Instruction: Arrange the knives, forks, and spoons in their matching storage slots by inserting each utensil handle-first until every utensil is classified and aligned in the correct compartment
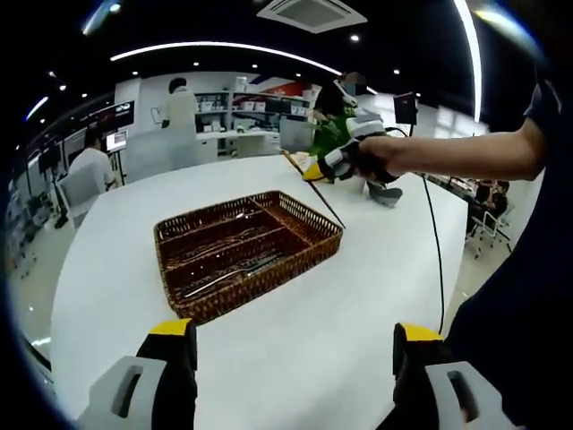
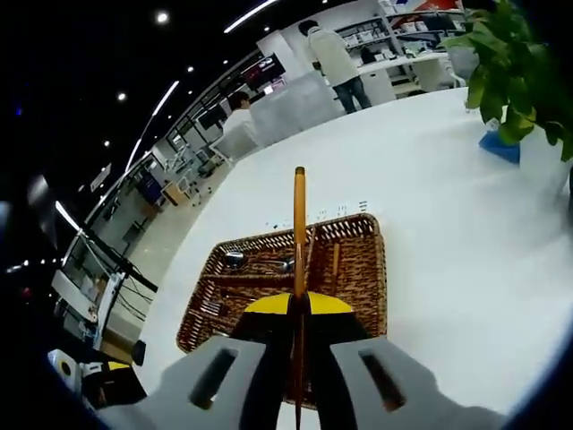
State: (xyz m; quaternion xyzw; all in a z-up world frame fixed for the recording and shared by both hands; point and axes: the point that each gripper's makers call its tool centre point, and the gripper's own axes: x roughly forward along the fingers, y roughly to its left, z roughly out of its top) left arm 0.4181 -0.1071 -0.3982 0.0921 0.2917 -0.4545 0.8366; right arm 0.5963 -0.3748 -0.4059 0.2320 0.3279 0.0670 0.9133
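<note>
Above the white table (image 1: 295, 340), the left gripper (image 1: 295, 354) hangs with jaws spread wide, gripping nothing. Beyond it sits the wicker tray (image 1: 309, 254), metal cutlery (image 1: 224, 273) lying in its compartments. Over the tray, the right gripper (image 2: 298, 309) is clamped tight on a wooden-handled utensil (image 2: 299, 233). A potted plant (image 2: 510, 72) stands past the tray.

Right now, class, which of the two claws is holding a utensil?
The right claw: it grips a wooden-handled utensil above the wicker tray. The left claw is open, holding nothing.
</note>
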